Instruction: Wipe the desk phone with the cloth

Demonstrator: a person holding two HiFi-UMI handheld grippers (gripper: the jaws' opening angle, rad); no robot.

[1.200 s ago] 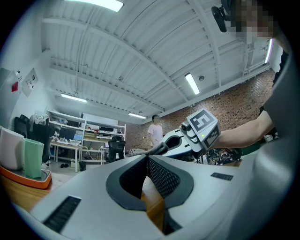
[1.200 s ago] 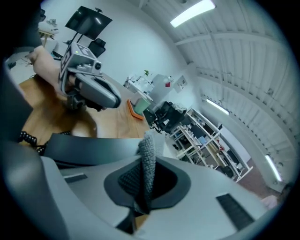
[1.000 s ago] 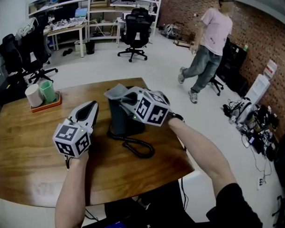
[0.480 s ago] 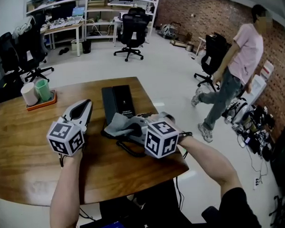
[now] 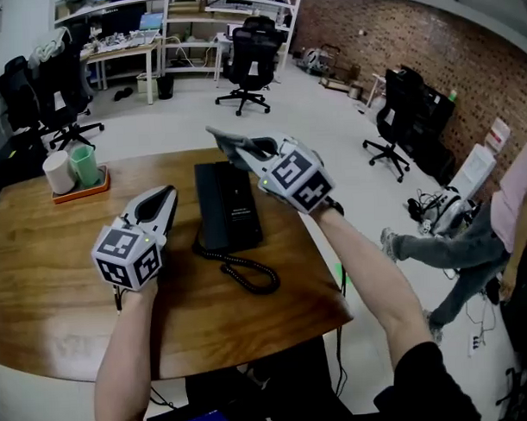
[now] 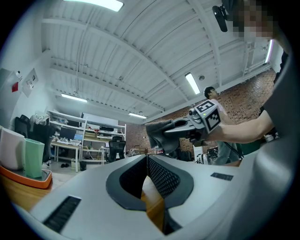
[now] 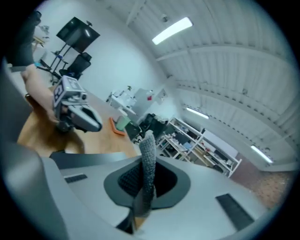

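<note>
Right gripper (image 5: 248,150) higher, tight around cloth (image 7: 148,154)

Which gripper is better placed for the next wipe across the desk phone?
Right. The right gripper is shut on the cloth and held above the desk phone at its far end; the left gripper is shut on nothing, beside the phone.

Pale floor (image 5: 312,109), brick wall (image 5: 369,29), black office chairs (image 5: 251,50), white shelving (image 5: 187,9), wooden table (image 5: 41,256), ceiling strip lights (image 7: 171,29).
</note>
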